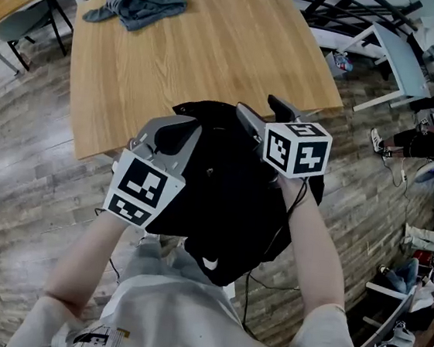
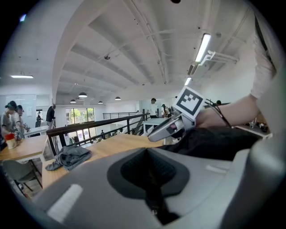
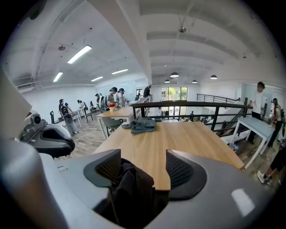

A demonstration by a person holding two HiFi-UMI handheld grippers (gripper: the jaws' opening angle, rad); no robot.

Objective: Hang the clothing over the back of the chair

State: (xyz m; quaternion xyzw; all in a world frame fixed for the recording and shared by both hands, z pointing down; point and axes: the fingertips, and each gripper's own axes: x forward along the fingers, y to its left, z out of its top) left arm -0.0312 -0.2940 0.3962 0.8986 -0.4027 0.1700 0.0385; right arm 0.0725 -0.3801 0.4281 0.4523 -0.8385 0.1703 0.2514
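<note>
A black garment (image 1: 221,208) hangs in front of the person, just short of the wooden table's near edge (image 1: 205,140). My left gripper (image 1: 177,129) is shut, with a fold of this black cloth (image 2: 214,143) pinched between its pads (image 2: 149,174). My right gripper (image 1: 262,108) holds its jaws apart. A bunch of the black cloth (image 3: 129,188) lies between them against the left pad (image 3: 105,167), with a gap to the right pad (image 3: 181,170). Whatever is under the garment is hidden, and no chair back shows there.
A crumpled grey garment (image 1: 143,1) lies at the far left of the table (image 1: 215,52). A second table with a grey chair (image 1: 16,25) stands at the left. A black railing (image 3: 187,105) runs beyond the table. A seated person (image 1: 423,138) and shoes are at the right.
</note>
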